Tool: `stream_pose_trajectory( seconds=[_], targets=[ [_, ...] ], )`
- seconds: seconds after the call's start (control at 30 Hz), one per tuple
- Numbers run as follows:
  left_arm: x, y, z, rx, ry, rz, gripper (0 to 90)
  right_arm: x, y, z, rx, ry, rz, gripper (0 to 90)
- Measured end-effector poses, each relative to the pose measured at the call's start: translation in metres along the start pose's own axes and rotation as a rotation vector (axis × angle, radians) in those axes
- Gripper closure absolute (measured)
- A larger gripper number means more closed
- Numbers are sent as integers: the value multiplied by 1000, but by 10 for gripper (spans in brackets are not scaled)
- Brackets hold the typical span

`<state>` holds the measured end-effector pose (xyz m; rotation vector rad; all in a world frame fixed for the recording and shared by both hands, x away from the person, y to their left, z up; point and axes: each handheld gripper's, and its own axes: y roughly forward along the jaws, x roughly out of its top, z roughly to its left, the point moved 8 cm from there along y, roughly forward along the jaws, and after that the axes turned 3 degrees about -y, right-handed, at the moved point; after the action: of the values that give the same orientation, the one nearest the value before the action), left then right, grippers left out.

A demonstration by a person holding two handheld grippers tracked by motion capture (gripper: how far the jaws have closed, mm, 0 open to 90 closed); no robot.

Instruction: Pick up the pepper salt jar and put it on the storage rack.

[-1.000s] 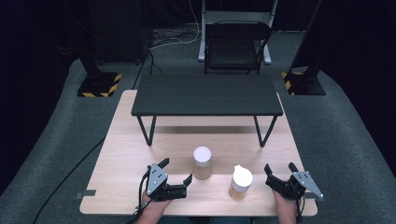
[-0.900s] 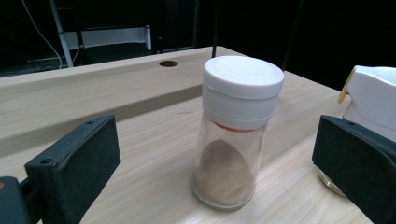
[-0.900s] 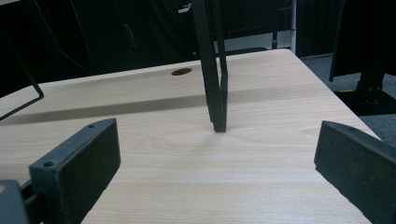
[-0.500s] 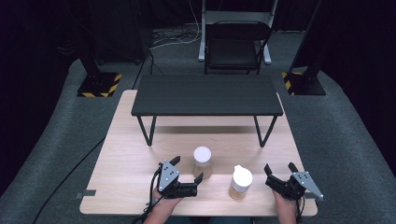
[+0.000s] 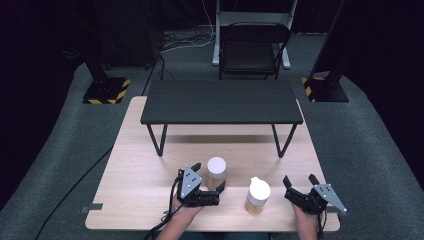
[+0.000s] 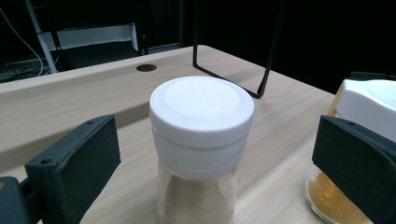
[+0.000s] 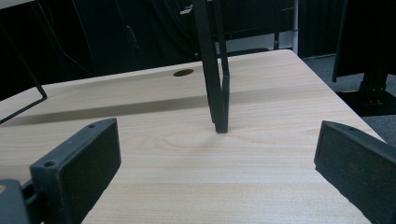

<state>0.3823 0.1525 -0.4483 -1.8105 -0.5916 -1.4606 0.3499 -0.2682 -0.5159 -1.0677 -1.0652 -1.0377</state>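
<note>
A clear jar (image 5: 216,172) with a flat white lid and pale powder inside stands upright on the wooden table (image 5: 150,165). My left gripper (image 5: 208,176) is open, its jaws on either side of this jar (image 6: 201,140) without touching it. A second jar (image 5: 258,195) with a white flip cap and amber contents stands to the right, between the two grippers; in the left gripper view this second jar (image 6: 359,100) is partly behind the right jaw. My right gripper (image 5: 300,180) rests open near the table's front right corner, with only bare wood between its jaws (image 7: 215,144).
A low black shelf (image 5: 222,102) on thin wire legs spans the back half of the table. One shelf leg (image 7: 217,70) stands straight ahead of the right gripper. Beyond the table are a black chair (image 5: 252,50) and stand bases on grey carpet.
My left gripper has moved right and forward, from left of the flat-lidded jar to straddling it. The right gripper and both jars have stayed still.
</note>
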Motion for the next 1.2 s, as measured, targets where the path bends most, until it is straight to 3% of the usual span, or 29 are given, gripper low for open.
stream_pose_trajectory(
  seconds=[0.13, 0.4, 0.53, 0.63, 0.7, 0.77, 0.87, 1.1, 1.2],
  targets=[
    [0, 6, 1, -9, 0, 3, 5, 0, 0, 0, 1, 1, -1, 0],
    [3, 24, 6, 24, -6, 34, 10, 0, 0, -1, 2, 6, -2, 0],
    [3, 29, 7, 12, -14, 62, 61, 0, 0, -1, 4, 8, -1, 0],
    [4, 34, 3, 34, -1, 79, 93, 0, 0, -1, 7, 6, 0, 0],
    [4, 39, 1, 79, 6, 107, 169, 0, 0, -1, 7, 7, -1, 0],
    [3, 39, 4, 58, -3, 110, 212, 0, 0, -1, 8, 10, -1, 0],
    [3, 39, -3, 70, 37, 102, 333, 0, 0, -2, 9, 12, -2, 0],
    [6, 39, -4, 90, 31, 113, 335, 0, 0, -2, 10, 11, -2, 0],
    [8, 38, -5, 95, 46, 121, 335, 0, 0, -2, 10, 11, 0, 0]
  ],
)
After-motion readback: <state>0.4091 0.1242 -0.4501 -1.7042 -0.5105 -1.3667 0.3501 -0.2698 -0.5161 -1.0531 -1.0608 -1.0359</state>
